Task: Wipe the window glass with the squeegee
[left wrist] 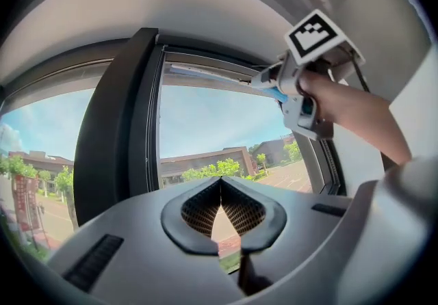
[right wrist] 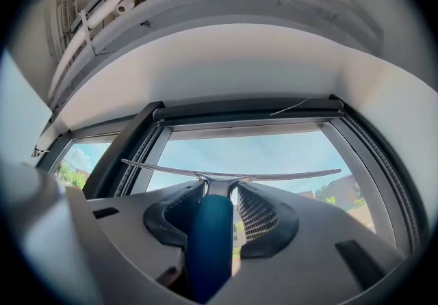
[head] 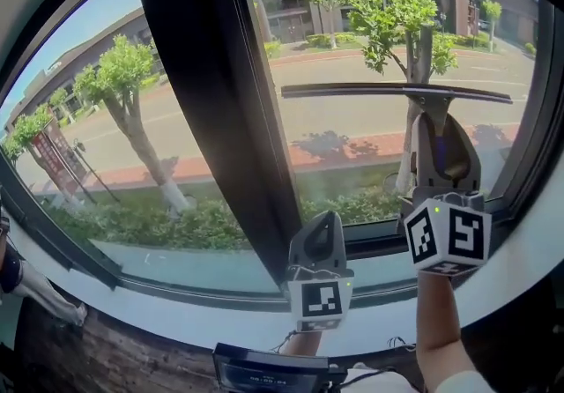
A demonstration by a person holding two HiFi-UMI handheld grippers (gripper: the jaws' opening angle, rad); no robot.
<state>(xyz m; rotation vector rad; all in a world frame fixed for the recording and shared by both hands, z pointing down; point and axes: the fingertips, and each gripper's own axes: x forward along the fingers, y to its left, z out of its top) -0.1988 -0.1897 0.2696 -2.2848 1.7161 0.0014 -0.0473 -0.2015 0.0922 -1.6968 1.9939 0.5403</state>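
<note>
The squeegee [head: 397, 92] lies with its long dark blade level against the right pane of the window glass [head: 352, 149], about halfway up. My right gripper [head: 438, 127] stands upright below the blade, shut on the squeegee's handle. In the right gripper view the blue handle [right wrist: 209, 242] runs between the jaws up to the blade [right wrist: 233, 175]. My left gripper [head: 323, 222] hangs lower, in front of the bottom frame beside the mullion, shut with nothing in it. The left gripper view shows its fingertips touching [left wrist: 221, 191], and the right gripper's marker cube [left wrist: 315, 33] with the squeegee [left wrist: 212, 74] above.
A wide dark mullion [head: 211, 92] splits the window into left and right panes. A pale sill [head: 176, 316] runs beneath the frame. A small dark device [head: 269, 371] sits at the bottom edge. The right frame post [head: 538, 127] is close to the blade's end.
</note>
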